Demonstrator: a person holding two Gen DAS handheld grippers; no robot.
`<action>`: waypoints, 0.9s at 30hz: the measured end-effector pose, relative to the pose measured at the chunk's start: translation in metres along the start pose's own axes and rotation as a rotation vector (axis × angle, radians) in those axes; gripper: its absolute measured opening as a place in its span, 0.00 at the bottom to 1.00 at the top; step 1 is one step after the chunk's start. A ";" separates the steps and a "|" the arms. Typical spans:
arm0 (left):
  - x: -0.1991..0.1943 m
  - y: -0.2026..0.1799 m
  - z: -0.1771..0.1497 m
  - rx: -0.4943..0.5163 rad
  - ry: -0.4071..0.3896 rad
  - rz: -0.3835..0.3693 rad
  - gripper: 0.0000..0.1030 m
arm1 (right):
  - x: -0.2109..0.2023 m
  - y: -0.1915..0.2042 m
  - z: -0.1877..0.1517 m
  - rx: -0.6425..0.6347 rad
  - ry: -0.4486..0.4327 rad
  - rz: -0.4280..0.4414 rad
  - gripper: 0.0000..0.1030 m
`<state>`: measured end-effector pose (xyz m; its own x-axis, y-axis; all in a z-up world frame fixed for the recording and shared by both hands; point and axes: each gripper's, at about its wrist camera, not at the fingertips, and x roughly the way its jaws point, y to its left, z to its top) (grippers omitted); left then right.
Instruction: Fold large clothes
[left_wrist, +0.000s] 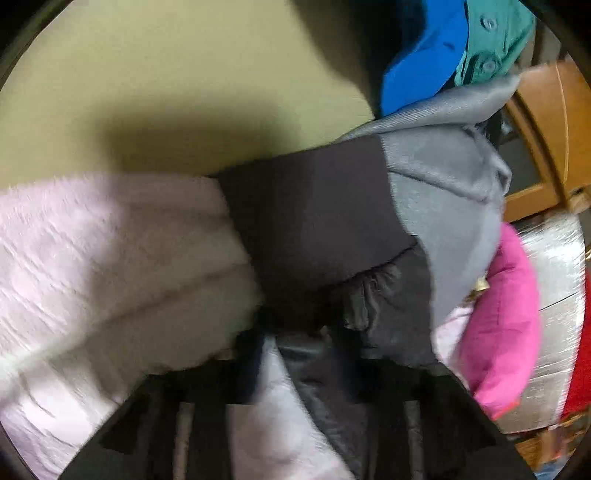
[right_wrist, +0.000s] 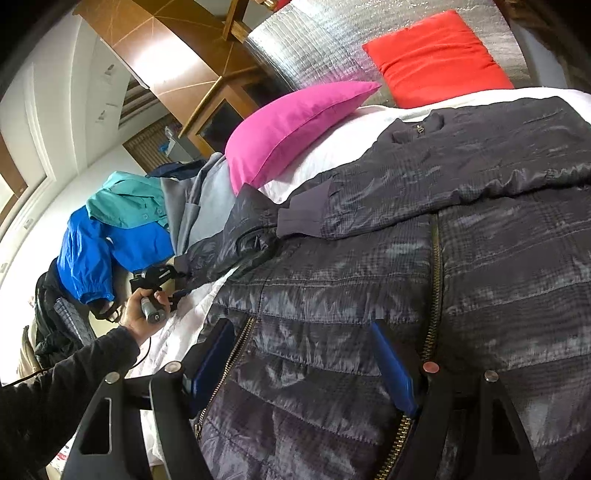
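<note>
Lay zipped across the bed (right_wrist: 332, 147), the jacket (right_wrist: 461, 258), long axis running from hem near the right gripper (right_wrist: 310, 373) toward collar by the red pillow (right_wrist: 439, 59). Stood spread over the hem, that gripper's blue pads either side of quilted fabric, not visibly pinching. Clamped on the far sleeve's dark cuff (left_wrist: 314, 221), the left gripper (right_wrist: 162, 280), beside the clothes pile (right_wrist: 122, 229). Nearer the unfolded sleeve, the left.

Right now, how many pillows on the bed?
2. The pink pillow lies near the head of the bed, beside the pile of clothes; the red pillow leans on the silver headboard. Others may be hidden under clothes.
</note>
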<state>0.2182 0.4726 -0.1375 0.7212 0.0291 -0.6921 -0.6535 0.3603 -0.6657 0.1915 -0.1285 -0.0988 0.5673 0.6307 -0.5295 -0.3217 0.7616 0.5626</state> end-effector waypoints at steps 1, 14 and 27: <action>-0.003 -0.004 0.000 0.033 -0.011 0.016 0.17 | 0.000 0.000 0.000 0.002 0.000 0.001 0.76; -0.180 -0.185 -0.098 0.717 -0.365 -0.124 0.13 | -0.008 -0.008 0.004 0.052 -0.040 0.014 0.76; -0.153 -0.299 -0.326 1.112 -0.098 -0.330 0.13 | -0.038 -0.034 0.016 0.189 -0.142 0.043 0.76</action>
<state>0.2283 0.0562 0.0766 0.8651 -0.1639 -0.4740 0.0962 0.9818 -0.1640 0.1931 -0.1813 -0.0877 0.6616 0.6245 -0.4150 -0.2081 0.6846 0.6985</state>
